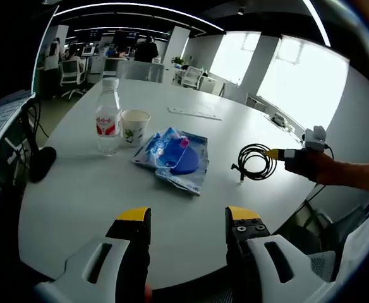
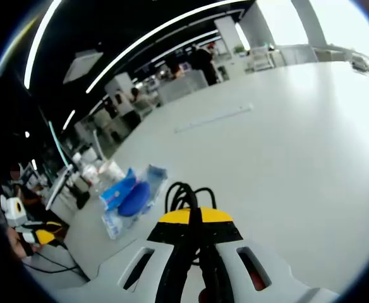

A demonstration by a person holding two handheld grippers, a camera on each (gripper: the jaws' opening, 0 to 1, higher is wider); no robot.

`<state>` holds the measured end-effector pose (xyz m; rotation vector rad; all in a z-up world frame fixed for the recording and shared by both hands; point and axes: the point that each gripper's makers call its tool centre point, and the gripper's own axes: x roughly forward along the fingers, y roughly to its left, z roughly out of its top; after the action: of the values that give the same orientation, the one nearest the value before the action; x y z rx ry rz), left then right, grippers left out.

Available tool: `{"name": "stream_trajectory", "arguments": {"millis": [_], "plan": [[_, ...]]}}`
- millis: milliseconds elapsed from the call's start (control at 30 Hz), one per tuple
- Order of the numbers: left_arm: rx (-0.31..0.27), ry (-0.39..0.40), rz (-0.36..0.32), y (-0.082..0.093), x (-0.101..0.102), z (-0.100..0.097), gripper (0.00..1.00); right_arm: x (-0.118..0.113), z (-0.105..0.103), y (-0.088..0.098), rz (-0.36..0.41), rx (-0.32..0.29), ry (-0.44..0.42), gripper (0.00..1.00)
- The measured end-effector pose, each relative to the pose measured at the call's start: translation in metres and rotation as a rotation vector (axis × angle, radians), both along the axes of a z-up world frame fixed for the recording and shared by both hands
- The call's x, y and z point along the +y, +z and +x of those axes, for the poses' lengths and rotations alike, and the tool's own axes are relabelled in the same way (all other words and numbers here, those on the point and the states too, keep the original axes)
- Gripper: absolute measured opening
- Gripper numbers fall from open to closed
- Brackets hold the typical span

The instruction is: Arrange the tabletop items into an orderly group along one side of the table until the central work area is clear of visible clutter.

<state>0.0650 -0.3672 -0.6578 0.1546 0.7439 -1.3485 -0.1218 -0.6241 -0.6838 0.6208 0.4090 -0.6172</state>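
**White tabletop, cable gripped at its edge**

White and wide, the tabletop (image 1: 77,189) carries a small spread of things. In the left gripper view a clear water bottle (image 1: 108,116) with a red label stands upright, and a paper cup (image 1: 134,127) stands just beside it, nearly touching. Near the cup lies a crinkled blue plastic packet (image 1: 175,158), flat on the surface. Further back rests a long pale ruler (image 1: 194,113), well apart from the rest.

The left hand-held gripper (image 1: 187,218) hovers at the near edge, its yellow-tipped jaws spread apart with nothing between them.

Off toward the far right edge lies a coiled black cable (image 1: 256,161). The right hand-held gripper (image 1: 274,153) reaches in there, its yellow tips at the coil's rim, with a person's gloved hand (image 1: 311,165) behind it.

The right gripper view looks along the right hand-held gripper (image 2: 194,218) itself: the jaws are pressed together on the black cable (image 2: 183,194), whose loops rise just beyond the tips while strands run back between the jaws. Beyond lie the blue packet (image 2: 133,197) and the ruler (image 2: 213,118).
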Motion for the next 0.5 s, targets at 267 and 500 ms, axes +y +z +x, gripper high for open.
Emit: {"name": "stream_trajectory", "arguments": {"millis": [267, 500], "plan": [[0.001, -0.001, 0.004, -0.001, 0.001, -0.001, 0.46, -0.004, -0.013, -0.025, 0.035, 0.051, -0.033, 0.00], [-0.006, -0.005, 0.004, 0.001, -0.001, 0.000, 0.47, -0.006, -0.019, -0.039, 0.045, 0.088, -0.048, 0.00]]}}
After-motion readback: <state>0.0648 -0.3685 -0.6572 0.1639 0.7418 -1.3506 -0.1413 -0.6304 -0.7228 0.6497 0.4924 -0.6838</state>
